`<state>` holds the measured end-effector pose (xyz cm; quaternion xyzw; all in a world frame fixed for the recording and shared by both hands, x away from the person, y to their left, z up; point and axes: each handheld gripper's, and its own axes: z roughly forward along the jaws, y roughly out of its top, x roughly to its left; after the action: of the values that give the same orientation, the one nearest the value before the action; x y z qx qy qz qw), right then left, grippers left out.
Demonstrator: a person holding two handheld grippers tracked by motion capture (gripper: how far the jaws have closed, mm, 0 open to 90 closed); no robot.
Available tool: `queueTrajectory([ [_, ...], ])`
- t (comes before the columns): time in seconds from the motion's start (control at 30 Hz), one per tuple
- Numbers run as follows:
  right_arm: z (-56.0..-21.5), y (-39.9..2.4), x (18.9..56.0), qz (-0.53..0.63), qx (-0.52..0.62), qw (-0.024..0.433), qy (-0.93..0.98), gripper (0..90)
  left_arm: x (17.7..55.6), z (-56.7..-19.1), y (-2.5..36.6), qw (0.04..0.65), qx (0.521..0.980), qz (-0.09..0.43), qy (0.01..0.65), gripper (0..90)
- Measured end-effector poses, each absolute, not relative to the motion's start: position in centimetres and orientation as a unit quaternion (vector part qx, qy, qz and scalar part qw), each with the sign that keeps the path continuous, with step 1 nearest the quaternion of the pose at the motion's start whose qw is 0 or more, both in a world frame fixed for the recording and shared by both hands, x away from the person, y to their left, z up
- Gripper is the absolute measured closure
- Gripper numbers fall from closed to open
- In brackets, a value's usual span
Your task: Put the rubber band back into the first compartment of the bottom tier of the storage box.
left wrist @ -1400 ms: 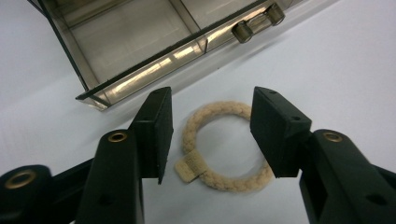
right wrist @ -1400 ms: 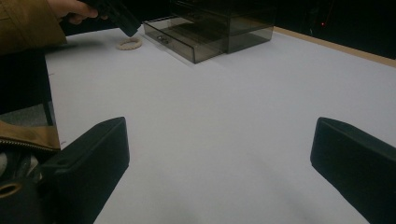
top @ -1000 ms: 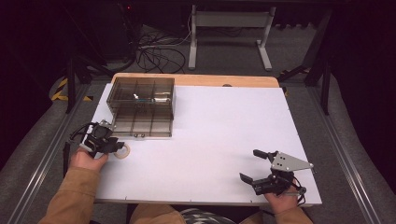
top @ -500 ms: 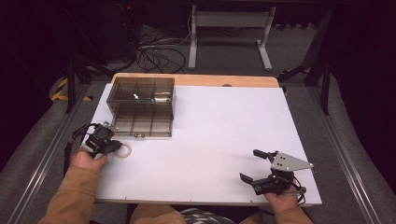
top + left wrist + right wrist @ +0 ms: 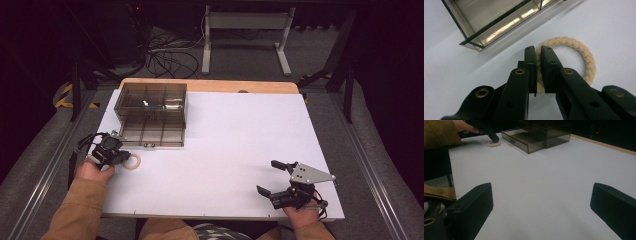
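A cream braided rope ring (image 5: 133, 161) lies flat on the white table (image 5: 240, 135), just in front of the smoky clear drawer box (image 5: 152, 102). My left gripper (image 5: 123, 158) points down at the ring's near-left side. In the left gripper view the ring (image 5: 584, 53) has its rim pinched between the two black jaws of my left gripper (image 5: 537, 48), which is shut on it. My right gripper (image 5: 267, 176) rests near the table's front right, open, with nothing between its jaws (image 5: 541, 202). The ring (image 5: 494, 143) is also seen far off in the right gripper view.
The box's lower drawer (image 5: 152, 134) is pulled out towards me, its dividers visible and small items in the back compartments. A drawer corner (image 5: 474, 43) sits close to the left jaws. Cables and a desk frame (image 5: 245, 30) lie on the floor beyond the table.
The left gripper's jaws have narrowed onto the ring's rim. Both hands have stayed where they were, and the ring has not shifted.
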<state>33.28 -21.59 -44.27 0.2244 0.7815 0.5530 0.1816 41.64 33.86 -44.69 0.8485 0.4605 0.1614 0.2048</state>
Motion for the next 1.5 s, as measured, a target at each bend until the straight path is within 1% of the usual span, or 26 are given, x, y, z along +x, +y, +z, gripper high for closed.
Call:
queueTrajectory([
  [0.23, -44.3, -21.6, 33.3, 0.553, 0.225, 0.182, 0.781, 5.2, 41.6, -44.6, 33.9, 0.204, 0.848, 0.164, 0.46, 85.6],
  [0.47, -44.3, -21.6, 33.3, 0.554, 0.225, 0.182, 0.781, 5.2, 41.3, -44.0, 34.0, 0.222, 0.841, 0.174, 0.461, 86.0],
  [0.73, -44.3, -21.6, 33.3, 0.554, 0.225, 0.182, 0.781, 5.2, 40.4, -42.6, 34.4, 0.266, 0.822, 0.194, 0.464, 86.0],
  [1.1, -44.3, -21.6, 33.3, 0.553, 0.226, 0.181, 0.781, 5.2, 39.7, -41.5, 34.9, 0.304, 0.803, 0.215, 0.465, 86.0],
  [1.5, -44.3, -21.6, 33.3, 0.554, 0.228, 0.182, 0.78, 5.2, 38.6, -40.1, 36.0, 0.368, 0.764, 0.242, 0.471, 86.0],
])
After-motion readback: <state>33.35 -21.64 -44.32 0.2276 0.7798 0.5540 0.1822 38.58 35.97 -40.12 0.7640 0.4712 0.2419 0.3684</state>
